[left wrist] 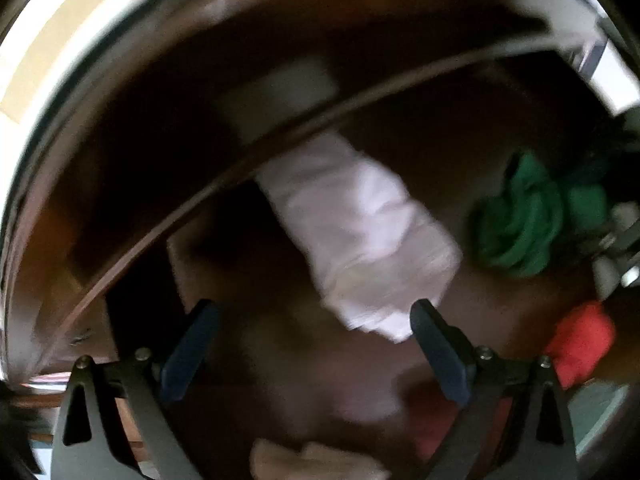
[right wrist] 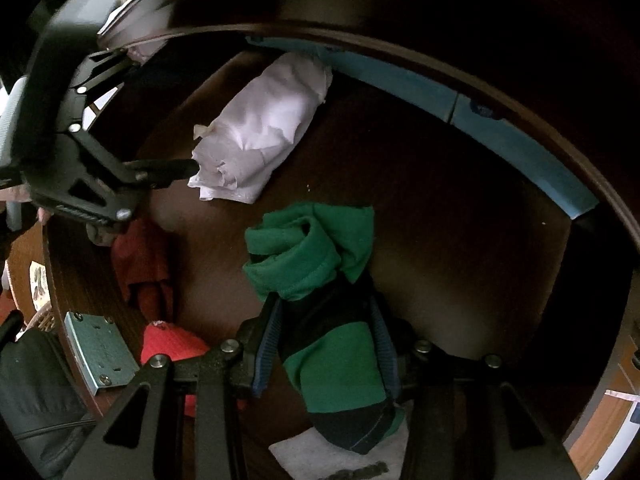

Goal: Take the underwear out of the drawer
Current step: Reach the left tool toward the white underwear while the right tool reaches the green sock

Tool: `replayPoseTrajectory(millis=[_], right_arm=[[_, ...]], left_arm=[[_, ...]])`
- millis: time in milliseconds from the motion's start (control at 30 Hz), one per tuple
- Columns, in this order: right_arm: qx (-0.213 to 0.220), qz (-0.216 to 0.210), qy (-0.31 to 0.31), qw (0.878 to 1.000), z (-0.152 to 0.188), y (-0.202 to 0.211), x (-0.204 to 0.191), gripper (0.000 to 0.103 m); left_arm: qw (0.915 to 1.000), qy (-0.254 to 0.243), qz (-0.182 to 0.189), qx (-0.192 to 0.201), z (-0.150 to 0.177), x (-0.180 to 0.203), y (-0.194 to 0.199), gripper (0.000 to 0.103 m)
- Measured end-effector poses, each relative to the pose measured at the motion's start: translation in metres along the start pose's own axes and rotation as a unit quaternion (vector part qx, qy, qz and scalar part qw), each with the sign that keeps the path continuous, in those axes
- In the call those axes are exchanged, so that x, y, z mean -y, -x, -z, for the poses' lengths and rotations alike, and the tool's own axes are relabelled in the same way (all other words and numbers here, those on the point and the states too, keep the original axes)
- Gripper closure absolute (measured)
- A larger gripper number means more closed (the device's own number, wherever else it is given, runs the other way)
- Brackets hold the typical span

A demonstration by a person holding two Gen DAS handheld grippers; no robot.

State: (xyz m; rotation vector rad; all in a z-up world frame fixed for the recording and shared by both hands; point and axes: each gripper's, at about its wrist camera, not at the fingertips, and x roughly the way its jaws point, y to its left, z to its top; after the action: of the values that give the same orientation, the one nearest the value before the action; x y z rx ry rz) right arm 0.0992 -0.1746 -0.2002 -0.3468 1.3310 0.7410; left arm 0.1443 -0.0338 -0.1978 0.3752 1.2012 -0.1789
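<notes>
The right gripper (right wrist: pixel 326 344) was clamped on the crumpled green-and-black underwear (right wrist: pixel 320 276) over the dark wooden drawer (right wrist: pixel 440 208), probably ready to lift it. The left gripper (left wrist: pixel 314 344) gaped empty near the rolled white cloth (left wrist: pixel 360 232). Only the right wrist view showed that grip.

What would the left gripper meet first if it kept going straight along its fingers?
Probably the white folded garment in the drawer: the open left gripper points at its near end, one fingertip almost at its edge. Blur leaves depth unclear.
</notes>
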Motion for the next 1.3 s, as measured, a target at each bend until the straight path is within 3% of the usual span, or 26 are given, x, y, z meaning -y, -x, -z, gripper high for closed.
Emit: replayPoseTrajectory(millis=[133, 433, 567, 633, 700, 800, 867, 1033, 1100, 1133, 1200, 1300], right_arm=[[-0.003, 0.000, 0.000, 1.000, 0.001, -0.002, 0.001, 0.056], [-0.005, 0.001, 0.002, 1.000, 0.000, -0.007, -0.006, 0.056], [-0.004, 0.002, 0.002, 1.000, 0.000, -0.009, -0.007, 0.056], [-0.004, 0.003, 0.003, 1.000, 0.000, -0.009, -0.007, 0.056], [-0.005, 0.004, 0.005, 1.000, 0.001, -0.009, -0.007, 0.056], [-0.005, 0.005, 0.005, 1.000, 0.002, -0.010, -0.008, 0.056], [-0.005, 0.004, 0.005, 1.000, 0.002, -0.010, -0.008, 0.056], [-0.004, 0.002, 0.004, 1.000, 0.002, -0.010, -0.006, 0.056], [-0.004, 0.002, 0.003, 1.000, 0.003, -0.011, -0.004, 0.056], [-0.004, 0.001, -0.001, 1.000, 0.003, -0.011, -0.003, 0.056], [-0.002, 0.000, -0.005, 1.000, 0.003, -0.011, -0.001, 0.053], [0.009, 0.011, -0.005, 1.000, 0.003, -0.005, -0.002, 0.039]], left_arm=[[0.9992, 0.017, 0.033, 0.015, -0.015, 0.011, 0.001, 0.005], [0.9996, -0.008, 0.024, -0.008, -0.037, 0.032, -0.018, 0.008], [0.9989, -0.024, 0.032, -0.023, -0.030, 0.029, -0.017, 0.033], [0.9986, -0.035, 0.032, -0.023, -0.028, 0.032, -0.018, 0.040], [0.9981, -0.040, 0.040, -0.025, -0.026, 0.033, -0.016, 0.060], [0.9968, -0.055, 0.048, -0.034, -0.025, 0.036, -0.013, 0.071], [0.9949, -0.068, 0.060, -0.042, -0.023, 0.039, -0.010, 0.072], [0.9894, -0.084, 0.101, -0.061, -0.014, 0.046, 0.001, 0.072], [0.9904, -0.079, 0.099, -0.055, -0.013, 0.043, 0.005, 0.064], [0.9912, -0.076, 0.095, -0.052, -0.017, 0.039, 0.007, 0.060], [0.9937, -0.064, 0.085, -0.036, -0.020, 0.040, 0.014, 0.036], [0.9950, -0.046, 0.086, -0.020, -0.028, 0.038, 0.018, 0.023]])
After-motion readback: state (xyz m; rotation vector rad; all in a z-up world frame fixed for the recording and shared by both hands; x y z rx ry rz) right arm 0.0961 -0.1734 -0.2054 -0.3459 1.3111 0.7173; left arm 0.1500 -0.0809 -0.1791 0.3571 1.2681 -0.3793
